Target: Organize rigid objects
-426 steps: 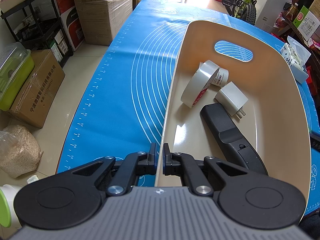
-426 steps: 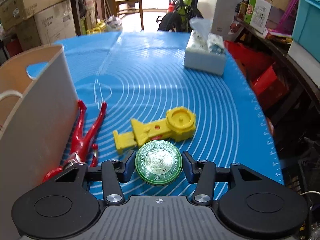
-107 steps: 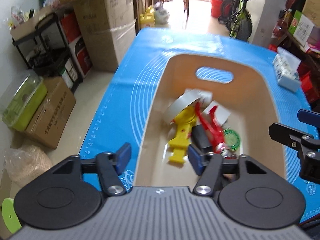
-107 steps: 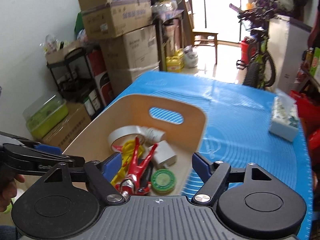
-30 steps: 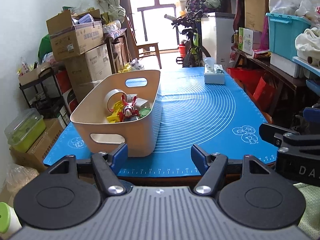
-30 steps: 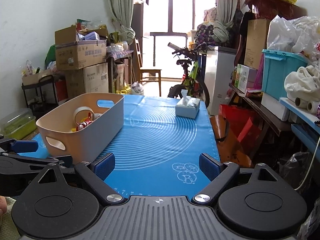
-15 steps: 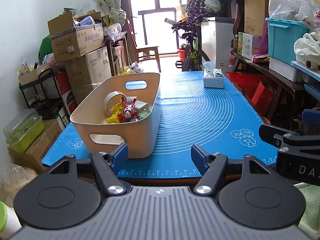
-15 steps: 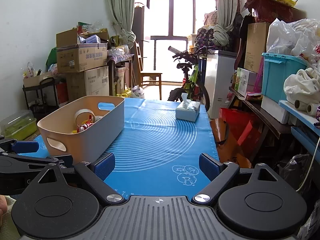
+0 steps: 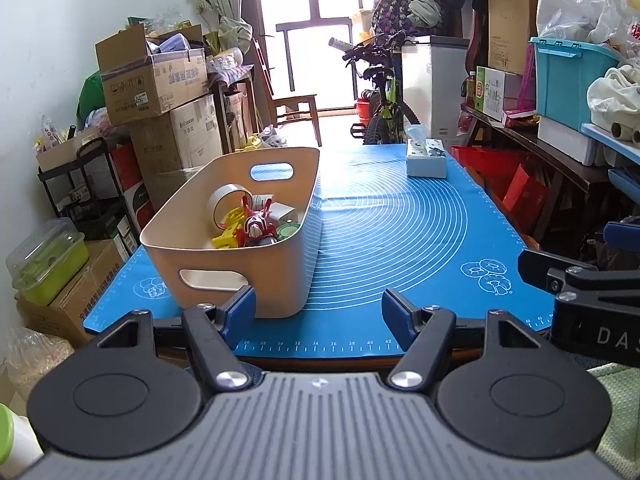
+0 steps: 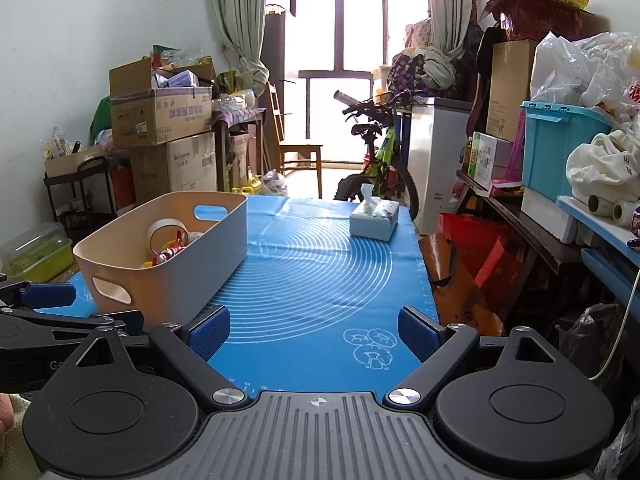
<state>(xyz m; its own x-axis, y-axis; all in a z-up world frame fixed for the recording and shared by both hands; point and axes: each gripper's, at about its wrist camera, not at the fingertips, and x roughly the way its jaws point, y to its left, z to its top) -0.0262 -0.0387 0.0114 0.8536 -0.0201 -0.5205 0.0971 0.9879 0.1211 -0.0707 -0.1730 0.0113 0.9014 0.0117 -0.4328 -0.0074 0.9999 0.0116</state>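
A beige plastic bin (image 9: 280,276) stands on the left of the blue mat (image 9: 400,232); it also shows in the right wrist view (image 10: 168,280). Inside lie a roll of tape (image 9: 224,202), a yellow plastic part (image 9: 228,236), a red figure (image 9: 256,224) and a green round tin (image 9: 289,229). My left gripper (image 9: 318,314) is open and empty, held back off the table's near edge. My right gripper (image 10: 314,332) is open and empty, also back from the near edge, to the right of the left one.
A tissue box (image 9: 426,158) sits at the far right of the mat, also in the right wrist view (image 10: 374,220). Cardboard boxes (image 9: 152,76) stack at the left, a bicycle (image 10: 380,160) stands beyond the table, and shelves with a teal crate (image 10: 560,148) line the right.
Both grippers have drifted slightly back and lower from the table. Both stay open and empty. The bin and its contents have not moved.
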